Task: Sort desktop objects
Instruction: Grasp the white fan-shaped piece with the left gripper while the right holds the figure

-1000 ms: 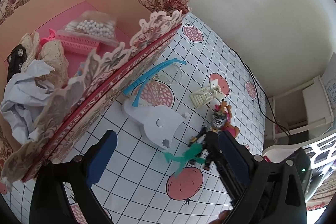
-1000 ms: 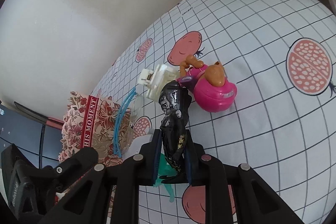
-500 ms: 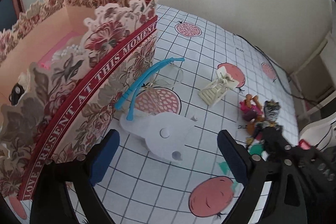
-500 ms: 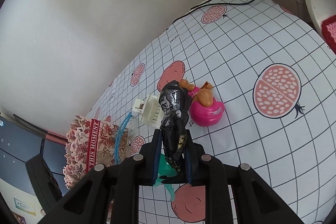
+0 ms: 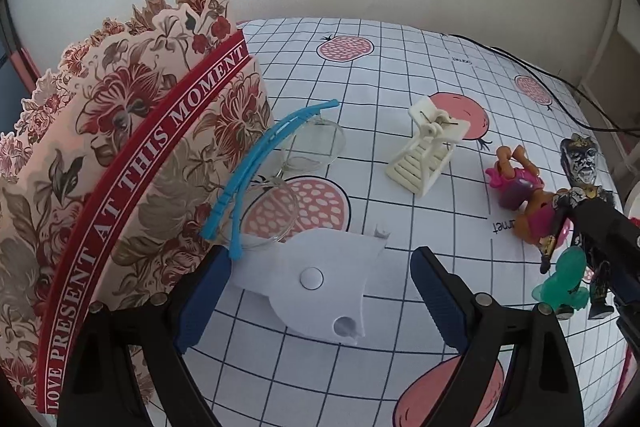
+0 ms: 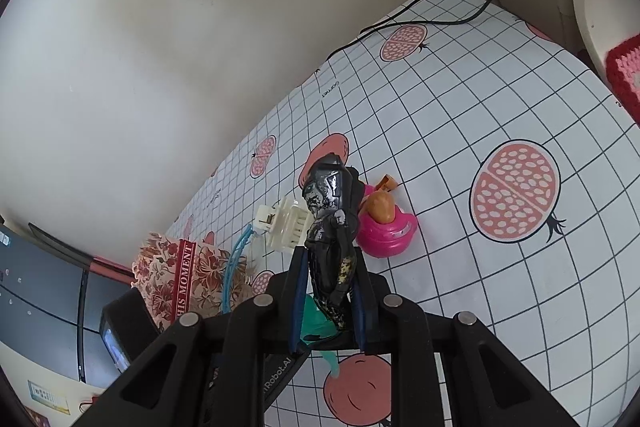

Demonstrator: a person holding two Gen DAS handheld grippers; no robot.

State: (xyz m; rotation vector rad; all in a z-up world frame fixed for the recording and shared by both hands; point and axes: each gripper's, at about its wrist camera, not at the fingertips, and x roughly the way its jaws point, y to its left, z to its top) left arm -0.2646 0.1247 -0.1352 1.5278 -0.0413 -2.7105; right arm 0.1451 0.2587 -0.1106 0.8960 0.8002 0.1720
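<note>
Figurine [image 6: 334,227], dark, sat clamped in my right gripper [image 6: 328,301] for sorting, while my left gripper [image 5: 316,291] hung spread, empty, over the white plastic piece [image 5: 316,279].

A glossy, worn black plastic figurine [image 6: 330,227] is seen; the floral gift box [image 5: 132,179] appears matt cardboard, the glasses [image 5: 280,163] clear plastic, the tablecloth [image 5: 400,67] smooth.

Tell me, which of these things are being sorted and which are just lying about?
Part of the sorting:
- black figurine, clamped in the right tongs
- floral box
- blue-armed glasses
- cream toy chair
- pink doll toy
- green toy
- white plastic piece

Just lying about:
- black cable
- monitor
</note>
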